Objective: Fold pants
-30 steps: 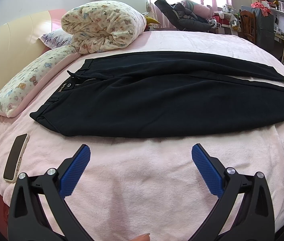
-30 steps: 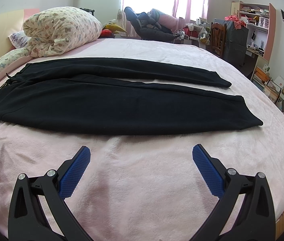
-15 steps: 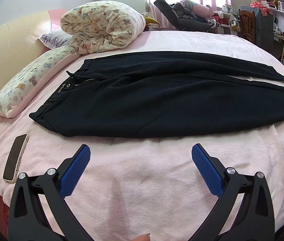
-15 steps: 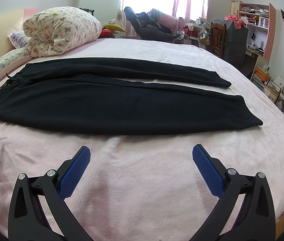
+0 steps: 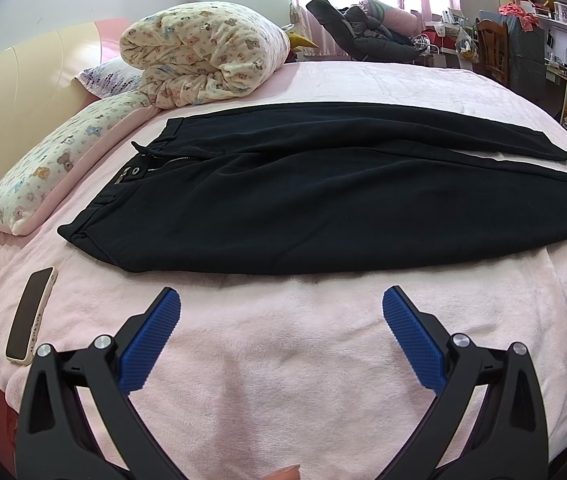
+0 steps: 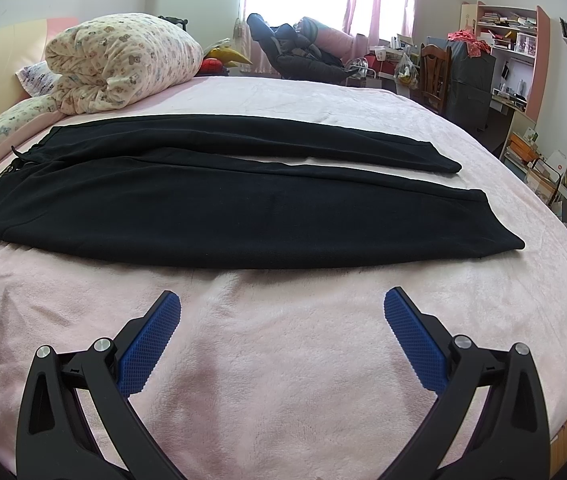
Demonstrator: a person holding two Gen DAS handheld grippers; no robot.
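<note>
Black fabric, knit-looking — the pants [image 5: 323, 200] lie flat and full length across the pink blanket [image 5: 283, 360] of the bed, waistband [image 5: 139, 172] toward the pillow end, both legs running out to the other side with a thin strip of blanket showing between them near the cuffs. No fold is made yet; judged from the lay, the task is at its start, everything from the first leg-over-leg fold onward is left. Left gripper [image 5: 281, 308] hangs above bare blanket just short of the near hem, blue pads spread wide, nothing between them. Right gripper [image 6: 282, 308] likewise — jaws apart, empty, over blanket near the long lower edge of the near leg [image 6: 283, 232]. Edges: near leg's long side is clean and fully exposed to both grippers; its cuff [image 6: 503, 236] and the waist corner [image 5: 71, 234] are free as well. Far leg's cuff [image 6: 443, 160] is well apart from the room clutter. Open room: wide blanket beyond the far leg for folding over. Obstacles: phone [image 5: 31, 316] beside the waist corner, pillow [image 5: 39, 184] and rolled quilt [image 5: 203, 52] near the waistband — likely tight there.
</note>
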